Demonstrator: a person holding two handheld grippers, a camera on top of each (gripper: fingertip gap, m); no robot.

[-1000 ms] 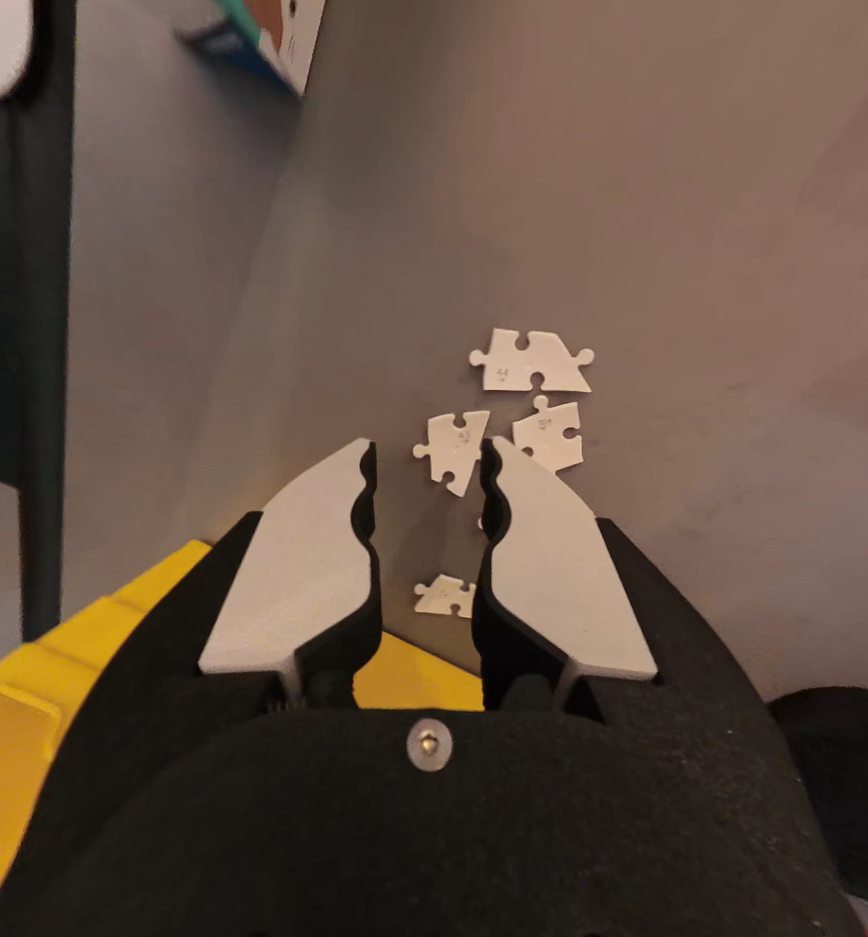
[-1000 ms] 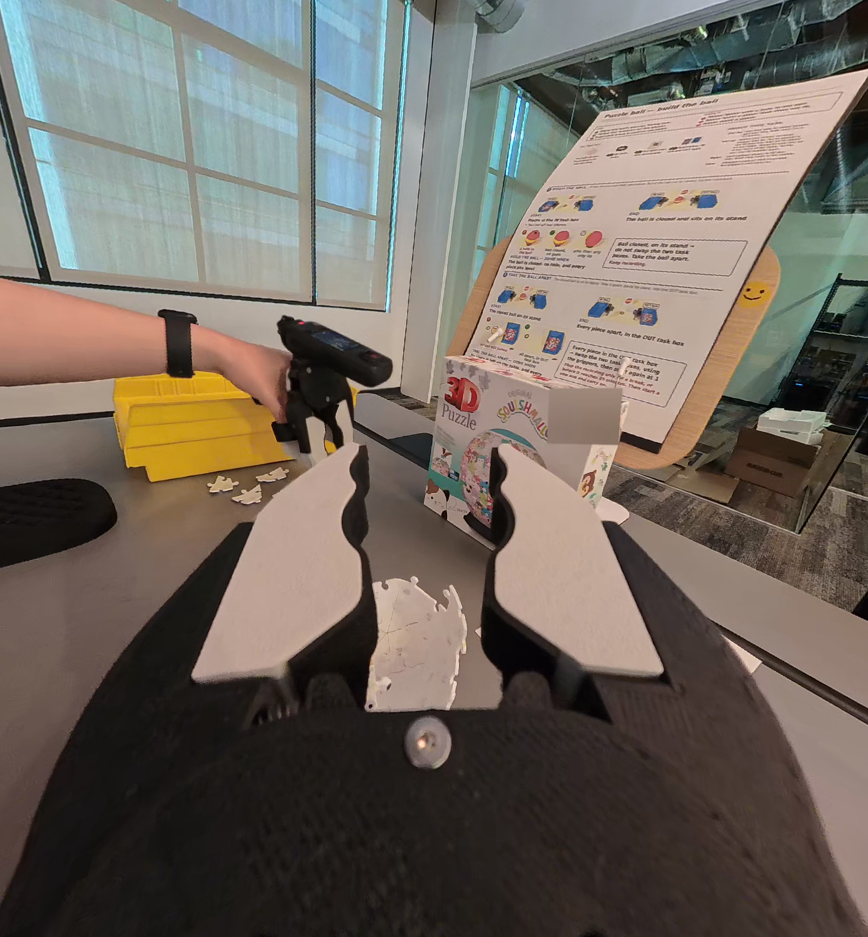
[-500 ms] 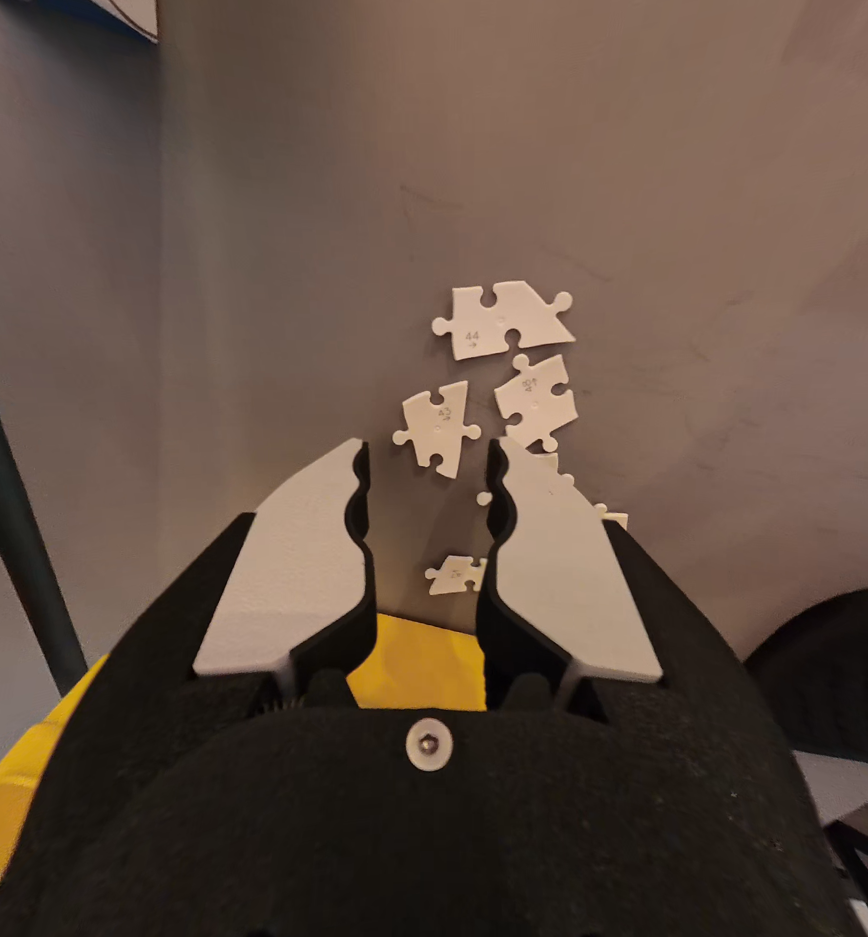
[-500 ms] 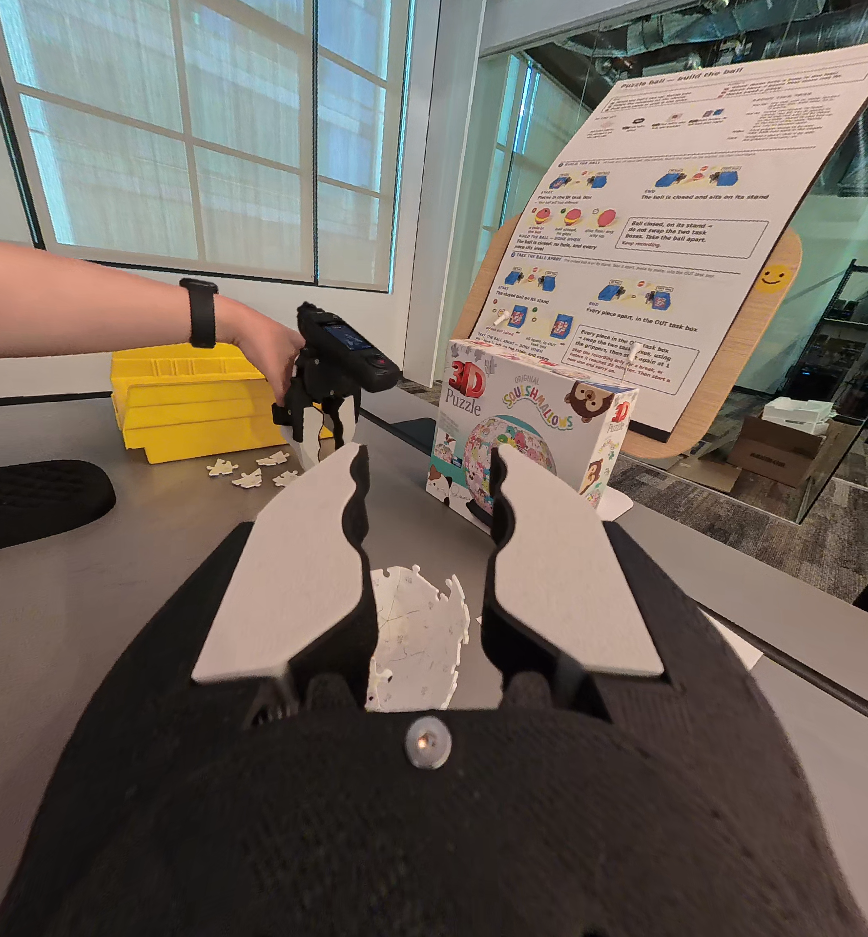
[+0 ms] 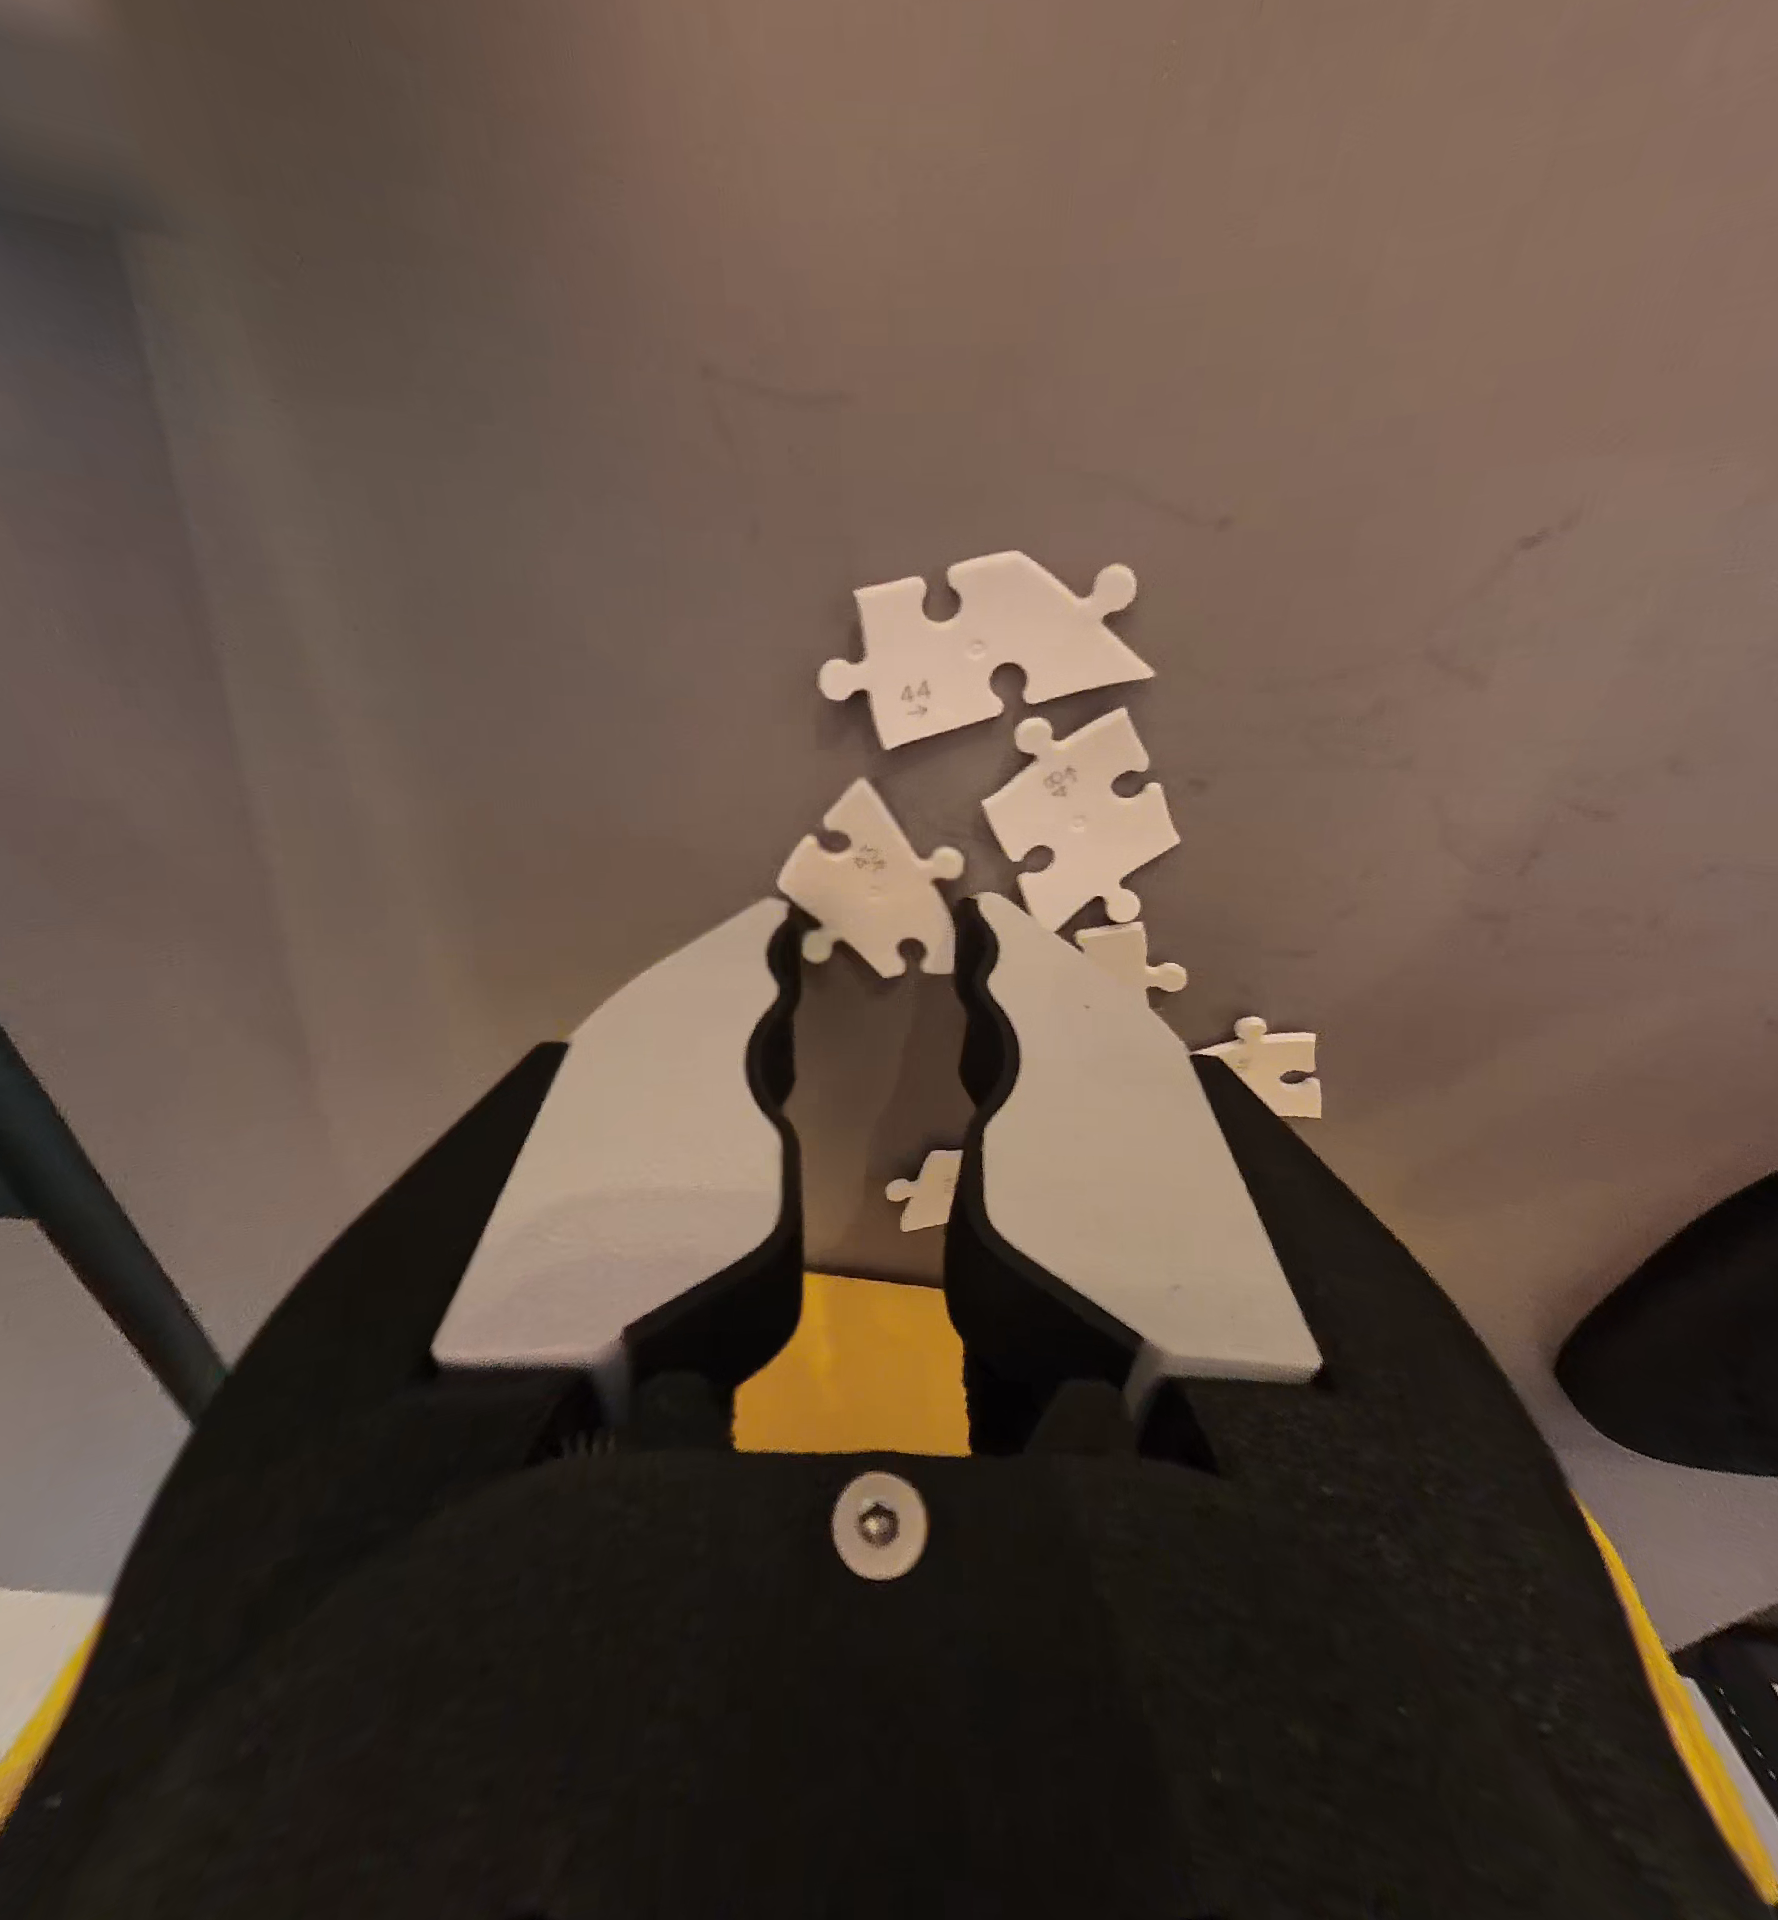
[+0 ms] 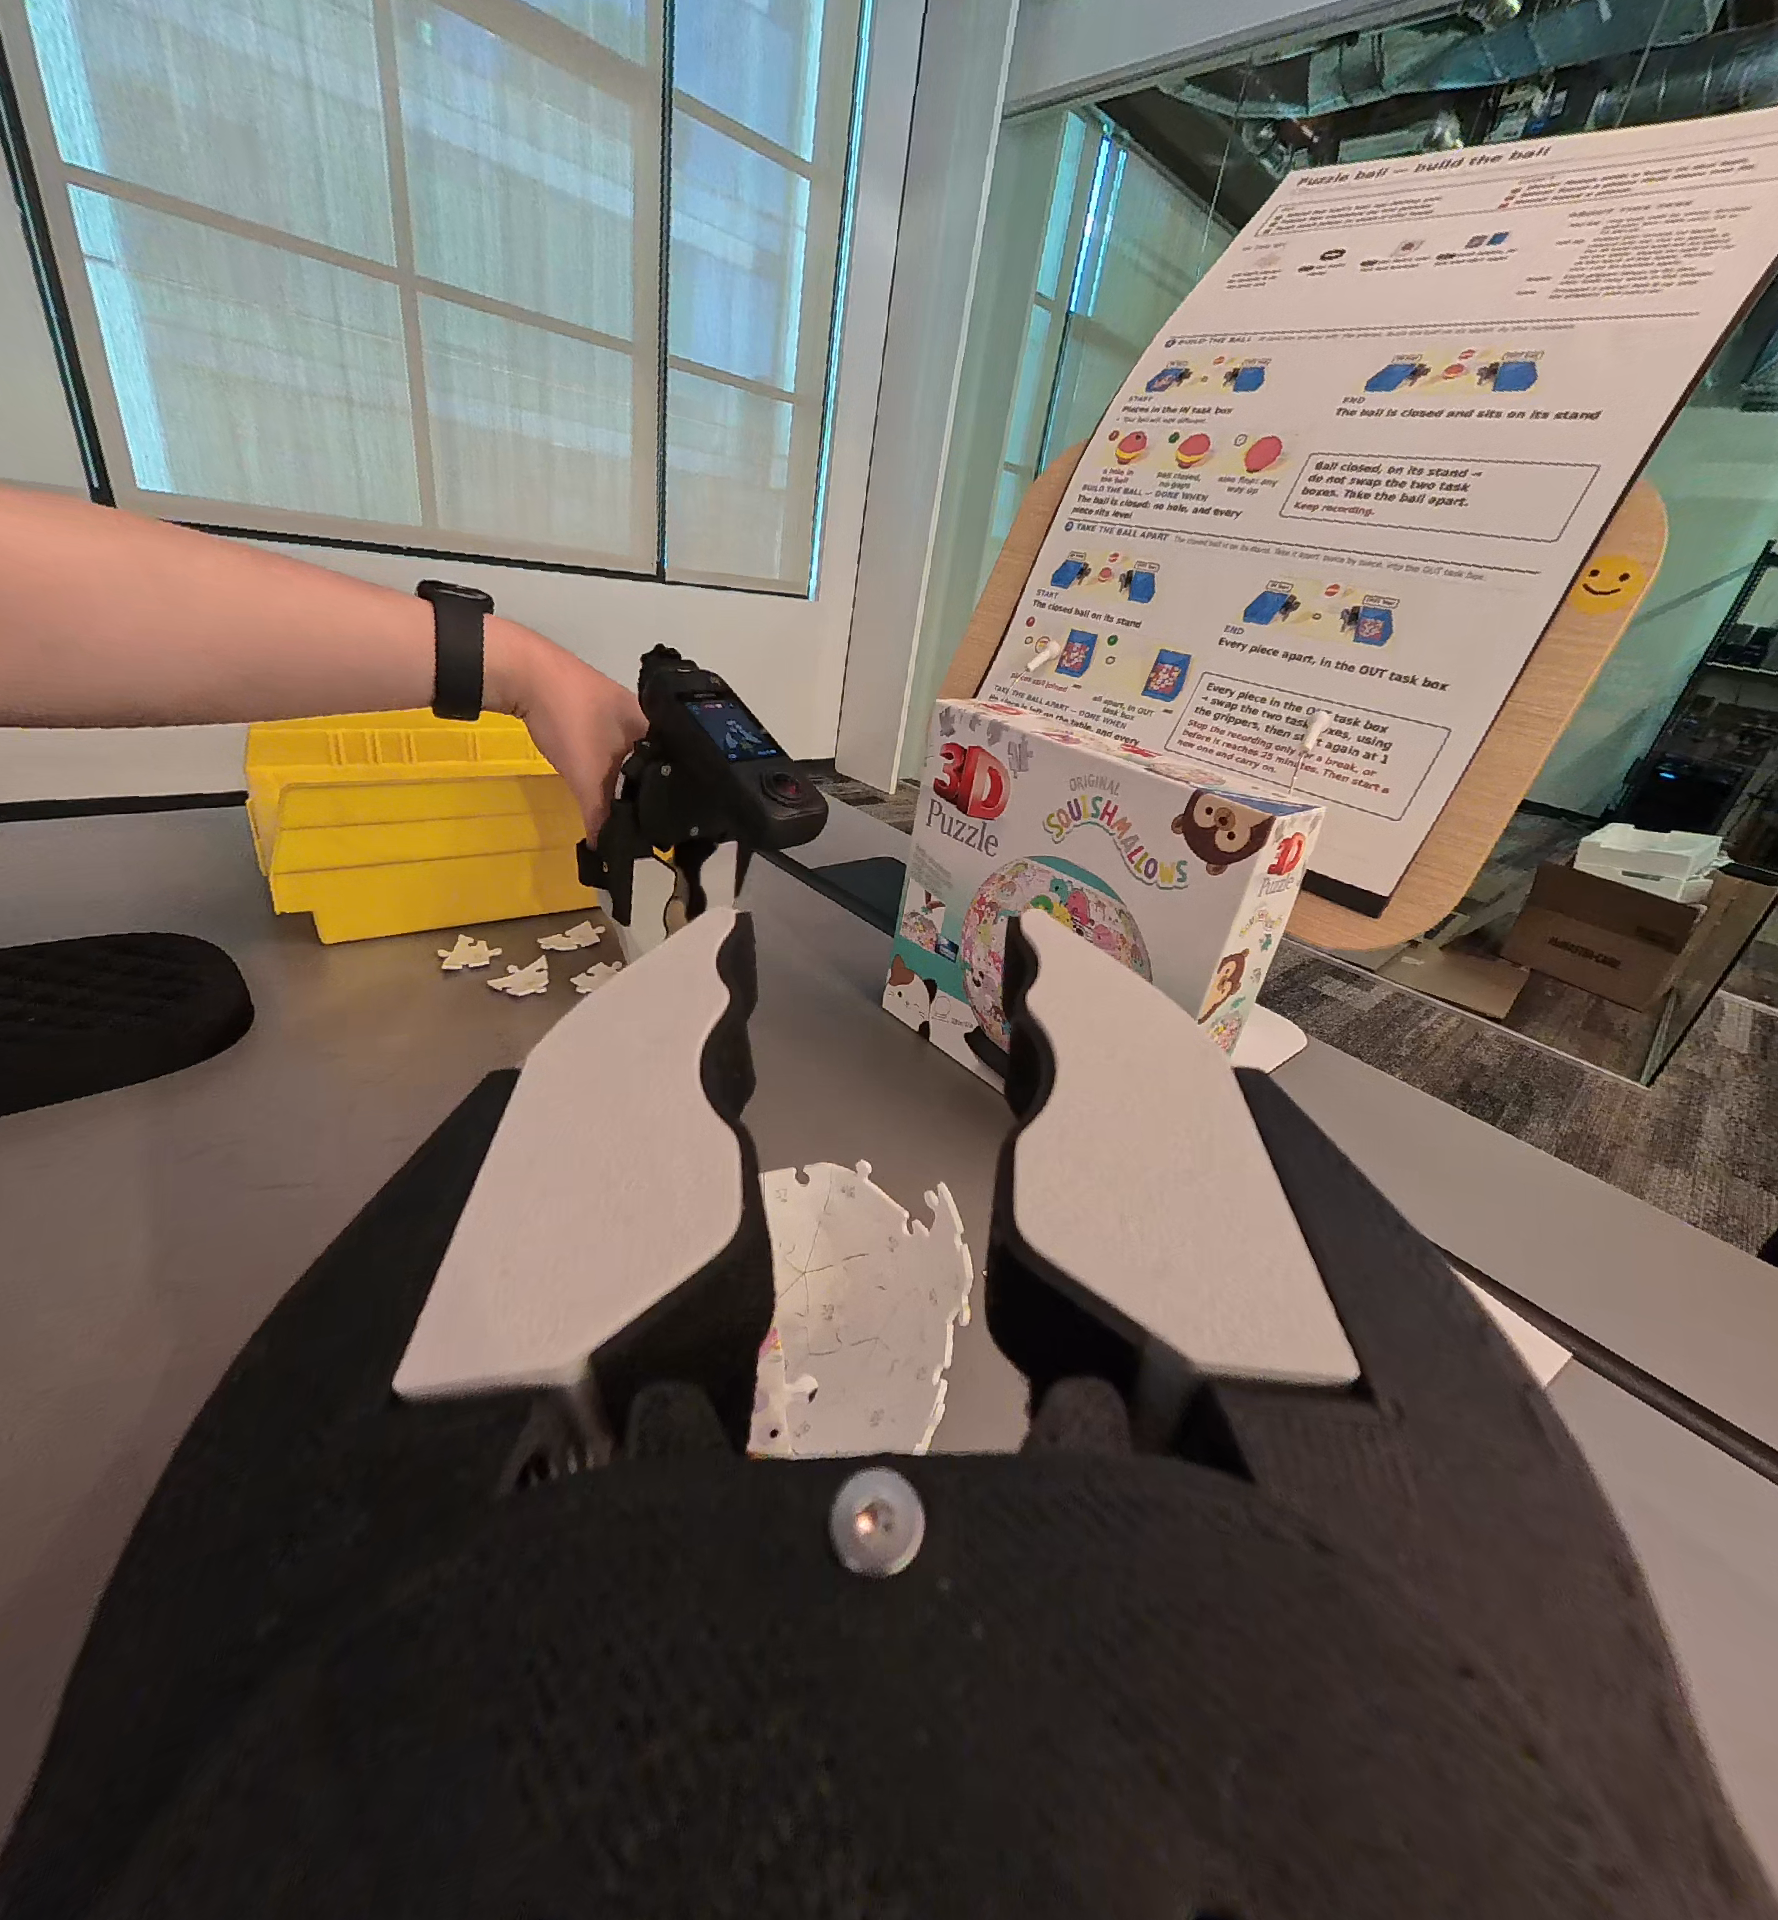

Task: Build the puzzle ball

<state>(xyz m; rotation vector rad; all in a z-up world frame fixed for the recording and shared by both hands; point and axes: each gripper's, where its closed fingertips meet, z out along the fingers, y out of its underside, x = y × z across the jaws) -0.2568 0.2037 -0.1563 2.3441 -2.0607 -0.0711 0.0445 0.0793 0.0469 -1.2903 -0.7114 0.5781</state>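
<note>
Grey tabletop [image 6: 241, 1195] fills most of what I see. Nearest me, my right gripper [image 6: 877, 935] hangs with its jaws apart and empty over the partly built puzzle ball shell [image 6: 864, 1299]. My left gripper [image 5: 872, 914] points down at loose white puzzle pieces [image 5: 989, 649], one piece [image 5: 869, 883] between its spread tips, contact unclear. Past them sit a yellow bin [image 6: 407, 821] and the puzzle box [image 6: 1093, 883]; beyond, an instruction board [image 6: 1384, 499] and tall windows [image 6: 397, 260].
</note>
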